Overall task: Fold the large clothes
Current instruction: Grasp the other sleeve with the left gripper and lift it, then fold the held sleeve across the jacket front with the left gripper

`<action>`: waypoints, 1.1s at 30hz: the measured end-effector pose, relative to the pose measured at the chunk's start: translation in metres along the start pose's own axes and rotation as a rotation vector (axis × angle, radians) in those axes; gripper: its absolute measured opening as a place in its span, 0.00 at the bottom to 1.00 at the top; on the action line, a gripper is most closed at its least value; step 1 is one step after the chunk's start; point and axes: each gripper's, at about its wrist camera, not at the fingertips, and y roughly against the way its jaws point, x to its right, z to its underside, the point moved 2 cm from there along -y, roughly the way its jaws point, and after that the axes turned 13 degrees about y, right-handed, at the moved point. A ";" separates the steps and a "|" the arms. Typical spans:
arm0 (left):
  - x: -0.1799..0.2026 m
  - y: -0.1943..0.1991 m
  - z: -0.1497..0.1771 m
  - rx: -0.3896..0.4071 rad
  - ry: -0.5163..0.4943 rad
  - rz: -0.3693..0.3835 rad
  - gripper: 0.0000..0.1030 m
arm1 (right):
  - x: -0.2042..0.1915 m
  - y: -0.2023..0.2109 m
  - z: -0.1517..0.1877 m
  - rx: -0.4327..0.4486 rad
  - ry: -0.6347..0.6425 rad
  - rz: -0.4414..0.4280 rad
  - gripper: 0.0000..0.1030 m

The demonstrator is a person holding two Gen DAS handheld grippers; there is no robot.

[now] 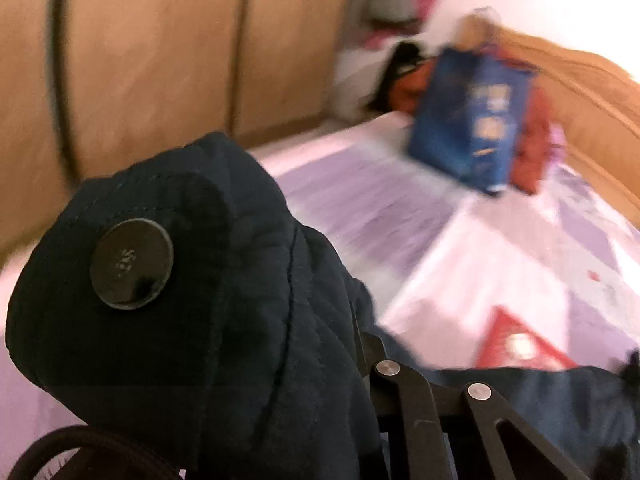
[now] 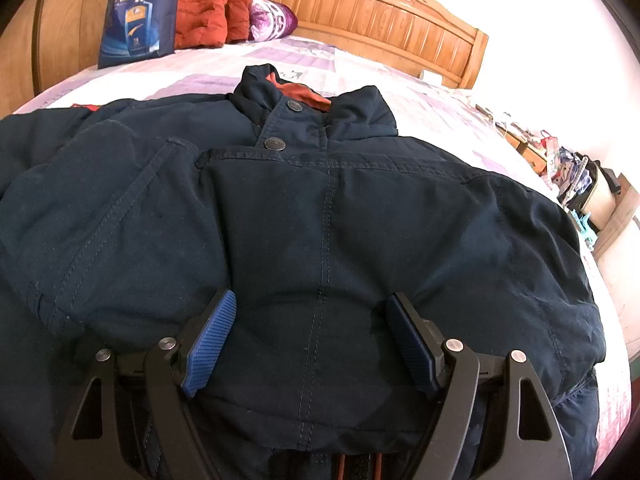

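Right wrist view was sharp: a dark navy jacket was spread front-up across a bed covered in a white and lilac sheet, its collar pointed toward a carved wooden headboard. Two dark buttons were seen below the collar, where an orange lining showed. The right gripper was set low over the jacket's middle, its blue-padded jaws spread wide to either side of the centre seam, with the cloth bulged between them but not pinched. One sleeve was laid folded over the chest on the picture's left. A blue bag, a red quilted garment and a purple floral pillow were lined up by the headboard, well apart from the jacket. A cluttered side table was seen at the far right. Left wrist view was badly smeared by motion. The left gripper was largely buried under a bunched fold of the jacket bearing a round dark button; its fingertips were hidden, but the jaws appeared to be clamped on that fold, which was lifted clear of the sheet. Behind it a wooden wardrobe and the blurred bag could be made out.
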 end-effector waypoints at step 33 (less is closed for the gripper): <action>0.423 0.107 0.428 -0.389 -0.806 0.539 0.22 | 0.165 0.145 0.138 -0.014 -0.105 0.055 0.78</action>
